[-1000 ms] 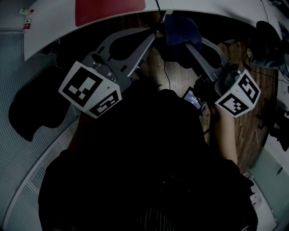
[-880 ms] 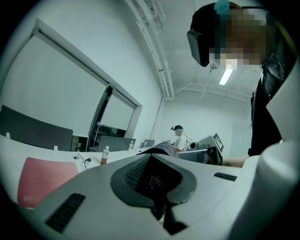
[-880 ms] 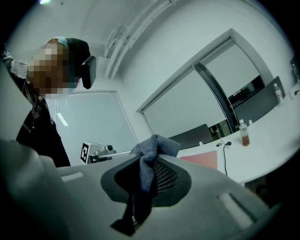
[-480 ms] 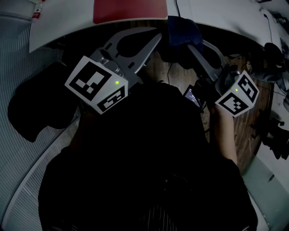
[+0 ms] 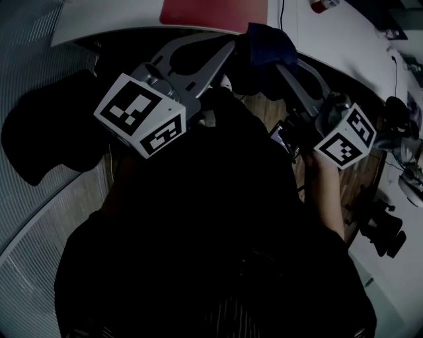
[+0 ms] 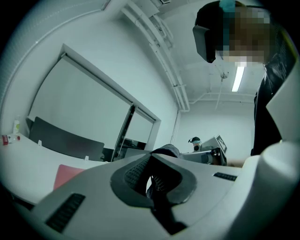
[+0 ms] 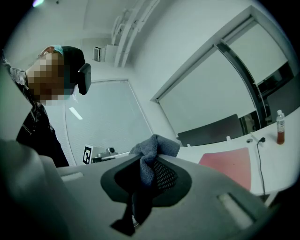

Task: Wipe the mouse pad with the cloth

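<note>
Top of mouse pad (image 5: 215, 12) bare, open to approach from the near side. White desk (image 5: 112, 13) left of it also bare. Cable (image 7: 257, 159) runs just right of the pad; bottle (image 7: 280, 126) stands farther right. Black chair (image 5: 46, 125) fills the near-left floor.

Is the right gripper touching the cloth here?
Touching. The right gripper view shows the cloth pinched between the jaws of the right gripper, bunching up above them.
</note>
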`<state>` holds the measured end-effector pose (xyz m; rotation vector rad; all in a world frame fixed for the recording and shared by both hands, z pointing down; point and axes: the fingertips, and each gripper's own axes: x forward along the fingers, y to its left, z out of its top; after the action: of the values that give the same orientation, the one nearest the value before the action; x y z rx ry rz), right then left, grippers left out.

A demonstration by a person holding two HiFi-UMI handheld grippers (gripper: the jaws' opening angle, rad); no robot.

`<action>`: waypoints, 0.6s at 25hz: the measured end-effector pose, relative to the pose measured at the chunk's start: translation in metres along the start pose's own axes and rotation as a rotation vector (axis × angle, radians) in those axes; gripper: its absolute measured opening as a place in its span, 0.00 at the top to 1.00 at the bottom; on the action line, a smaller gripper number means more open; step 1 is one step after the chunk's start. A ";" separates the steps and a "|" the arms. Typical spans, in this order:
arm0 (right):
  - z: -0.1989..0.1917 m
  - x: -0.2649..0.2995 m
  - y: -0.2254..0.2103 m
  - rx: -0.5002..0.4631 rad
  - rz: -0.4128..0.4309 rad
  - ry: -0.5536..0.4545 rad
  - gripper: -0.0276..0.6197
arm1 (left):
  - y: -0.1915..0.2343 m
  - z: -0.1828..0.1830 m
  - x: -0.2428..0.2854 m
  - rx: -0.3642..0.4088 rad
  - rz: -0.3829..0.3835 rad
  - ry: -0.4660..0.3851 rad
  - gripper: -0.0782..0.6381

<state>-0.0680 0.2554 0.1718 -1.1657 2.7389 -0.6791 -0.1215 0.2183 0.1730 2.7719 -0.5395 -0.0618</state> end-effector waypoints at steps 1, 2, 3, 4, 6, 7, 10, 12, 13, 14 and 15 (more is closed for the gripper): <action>0.000 0.007 -0.003 -0.005 0.013 0.008 0.90 | 0.006 0.000 -0.003 0.004 0.011 -0.008 0.88; 0.001 0.017 -0.008 -0.010 0.024 0.015 0.90 | 0.016 0.002 -0.004 0.009 0.022 -0.014 0.88; 0.005 0.030 -0.016 -0.017 0.035 0.021 0.90 | 0.029 0.005 -0.004 0.012 0.034 -0.020 0.88; 0.010 0.045 -0.023 -0.024 0.046 0.025 0.90 | 0.045 0.009 -0.004 0.013 0.047 -0.026 0.88; 0.022 0.076 -0.038 -0.036 0.065 0.031 0.90 | 0.075 0.017 -0.004 0.012 0.067 -0.030 0.88; 0.026 0.088 -0.044 -0.037 0.074 0.033 0.90 | 0.086 0.019 -0.005 0.011 0.073 -0.028 0.88; 0.032 0.106 -0.050 -0.033 0.109 0.041 0.90 | 0.097 0.022 -0.007 0.006 0.102 -0.022 0.88; 0.032 0.109 -0.050 -0.038 0.130 0.048 0.90 | 0.098 0.022 -0.008 0.008 0.120 -0.022 0.88; 0.032 0.110 -0.050 -0.039 0.138 0.051 0.90 | 0.099 0.023 -0.008 0.010 0.129 -0.024 0.88; 0.032 0.111 -0.051 -0.036 0.145 0.054 0.90 | 0.099 0.023 -0.009 0.010 0.137 -0.024 0.88; 0.031 0.111 -0.053 -0.031 0.151 0.055 0.90 | 0.100 0.024 -0.010 0.011 0.145 -0.024 0.88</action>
<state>-0.1038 0.1337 0.1765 -0.9471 2.8567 -0.6619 -0.1692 0.1272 0.1818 2.7369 -0.7468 -0.0590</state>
